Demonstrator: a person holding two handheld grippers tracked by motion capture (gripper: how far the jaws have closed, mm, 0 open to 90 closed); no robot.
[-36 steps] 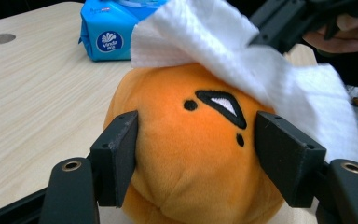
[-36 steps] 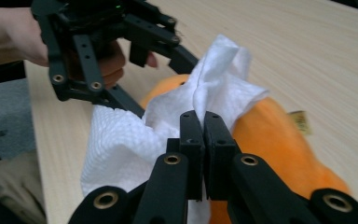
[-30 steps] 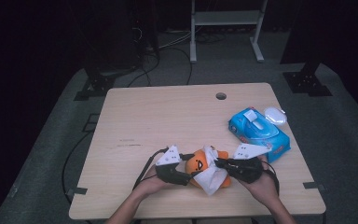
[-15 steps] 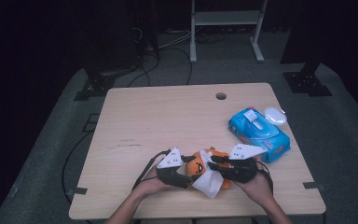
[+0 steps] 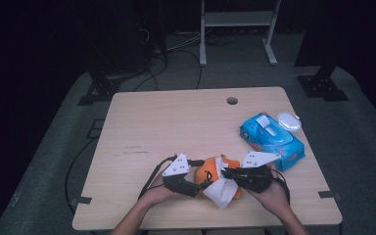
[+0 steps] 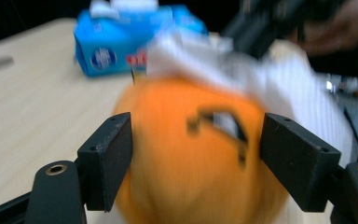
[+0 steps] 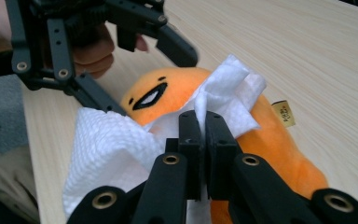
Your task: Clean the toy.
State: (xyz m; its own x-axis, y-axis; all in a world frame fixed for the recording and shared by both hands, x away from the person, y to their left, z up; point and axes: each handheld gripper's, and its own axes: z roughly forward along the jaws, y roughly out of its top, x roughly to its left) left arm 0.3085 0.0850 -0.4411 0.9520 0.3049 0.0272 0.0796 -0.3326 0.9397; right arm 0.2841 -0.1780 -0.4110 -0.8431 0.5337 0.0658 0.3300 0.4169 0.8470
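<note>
Pinching a white wipe (image 7: pixel 107 149) tight with the right gripper (image 7: pixel 199 116), jaws pressed flat together on a fold of it, right over the plush toy (image 7: pixel 265 144). Cradling that orange toy (image 6: pixel 186 177) in the left gripper (image 6: pixel 196 154): jaws just been opening, yet pads look to be touching its flanks, toy squarely between them. Lying near the front edge of the table (image 5: pixel 176 122), between both hands.

Looks soft and light, so expect squashing and bulging rather than slipping; best taken across the round body, not by the face. Wipe thin, limp, maybe damp: grab a bunched fold, expect draping and snagging on the fuzz.

Spotting a small yellow tag (image 7: pixel 284 113) on the toy's side, print too small to read. Farther right, a blue wipes pack (image 5: pixel 271 139) with a round logo and red lettering, blurred beyond reading.
</note>
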